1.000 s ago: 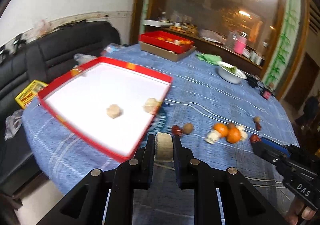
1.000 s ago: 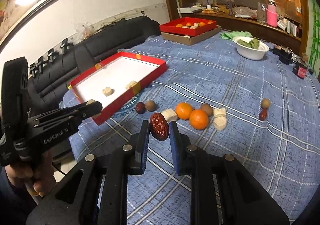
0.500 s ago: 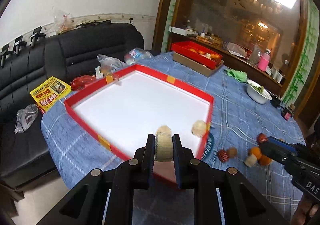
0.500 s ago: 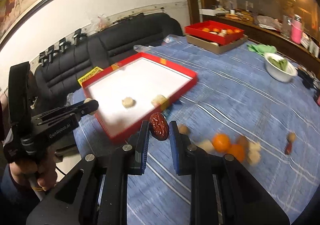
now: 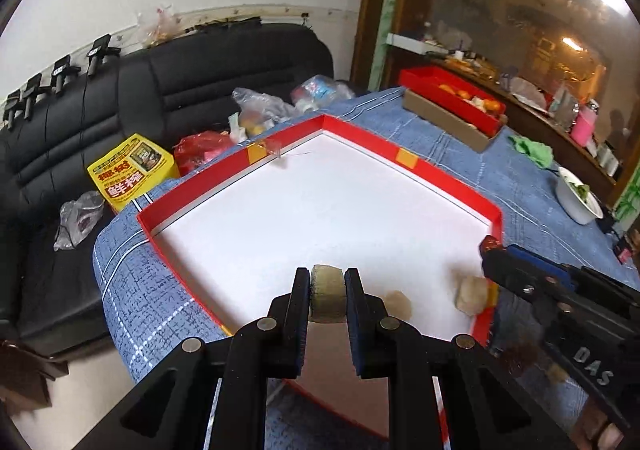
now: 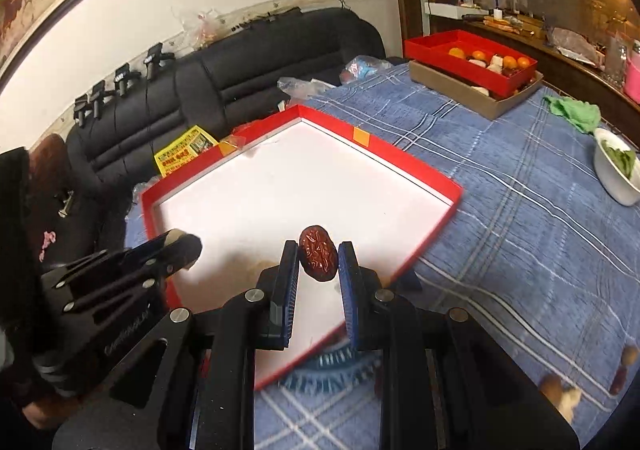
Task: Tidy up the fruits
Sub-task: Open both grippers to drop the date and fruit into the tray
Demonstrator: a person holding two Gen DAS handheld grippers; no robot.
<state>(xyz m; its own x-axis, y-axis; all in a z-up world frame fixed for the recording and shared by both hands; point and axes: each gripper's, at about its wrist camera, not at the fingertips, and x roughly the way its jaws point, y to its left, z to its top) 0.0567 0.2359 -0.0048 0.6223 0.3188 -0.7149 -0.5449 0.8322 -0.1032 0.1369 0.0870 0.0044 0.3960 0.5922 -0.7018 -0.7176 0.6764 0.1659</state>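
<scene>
Table (image 6: 520,250) under blue checked cloth, black sofa (image 5: 200,81) beyond it. Red tray (image 5: 440,173) with white floor sits under and ahead of both grippers. Second red tray (image 6: 440,45) with oranges, on a cardboard box, far ahead-right of right gripper; white bowl (image 6: 616,177) to its right. Left gripper (image 5: 327,290) over tray's near edge, pinching a pale cylindrical chunk (image 5: 327,292) between its fingers. Right gripper (image 6: 318,262) also over the near edge, clamped on a wrinkled red date (image 6: 318,253). Two pale pieces (image 5: 472,294) lie in the tray just right of left gripper, one close to the right wall. Loose fruit (image 6: 560,394) on cloth, low-right of right gripper, blurred
</scene>
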